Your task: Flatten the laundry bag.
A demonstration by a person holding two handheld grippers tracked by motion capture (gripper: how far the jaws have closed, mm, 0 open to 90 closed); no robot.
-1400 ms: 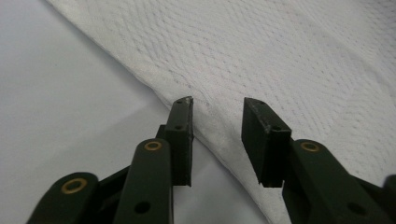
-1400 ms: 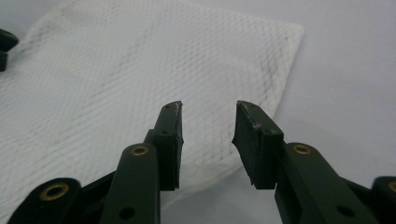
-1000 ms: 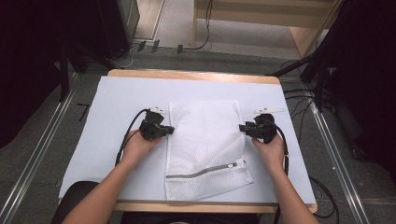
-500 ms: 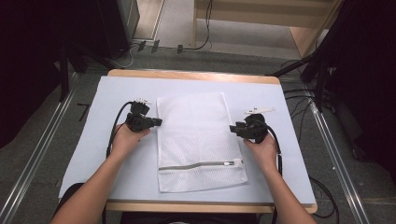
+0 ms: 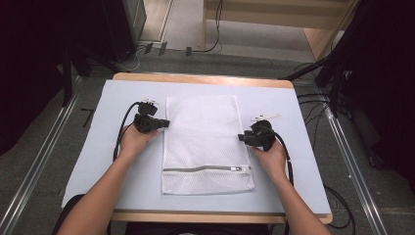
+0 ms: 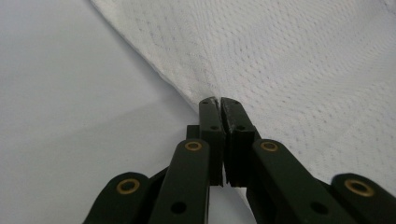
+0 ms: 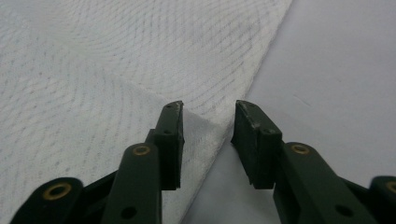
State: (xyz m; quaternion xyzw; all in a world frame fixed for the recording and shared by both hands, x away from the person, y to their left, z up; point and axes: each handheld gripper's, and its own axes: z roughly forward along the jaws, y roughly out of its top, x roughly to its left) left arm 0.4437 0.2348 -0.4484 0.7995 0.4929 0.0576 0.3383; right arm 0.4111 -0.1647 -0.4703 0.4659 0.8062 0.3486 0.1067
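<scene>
On table [image 5: 88, 161], centre: mesh bag [image 5: 203, 142], white, lying flat on pale cover, long side running away from the person, zipper [image 5: 205, 169] crossing near the close end.

Hidden or hard to make out:
- Zipper pull: too small to tell apart in the high view.
- Bag's edge under left gripper [image 5: 165, 123]: disappearing between the pads in the left gripper view [image 6: 218, 103]; hard to tell how much mesh is caught.
- Bag's far corners: running out of frame in both gripper views.
- Jaw tips in the high view: merging with the black gripper bodies.
- Forearms: being cut off by the bottom edge of the high view.

Left gripper: jaws pressing together, pinching the bag's left edge, about a third of the way down from the far end. Lying low and level, pointing right, across the bag. Left hand [image 5: 134, 142] wrapping the body from the near side, cable looping round to its left.

Right gripper [image 7: 208, 121]: jaws standing apart, having just been closing; bag's right edge lying between them, a raised fold of mesh touching one pad [image 7: 175, 140], the other pad clear of it over bare cover. Seen in the high view [image 5: 242, 138] at the bag's right edge, pointing left, nearer the zipper than its mate. Right hand [image 5: 269, 154] gripping from behind, wrist angling in from lower right.
</scene>
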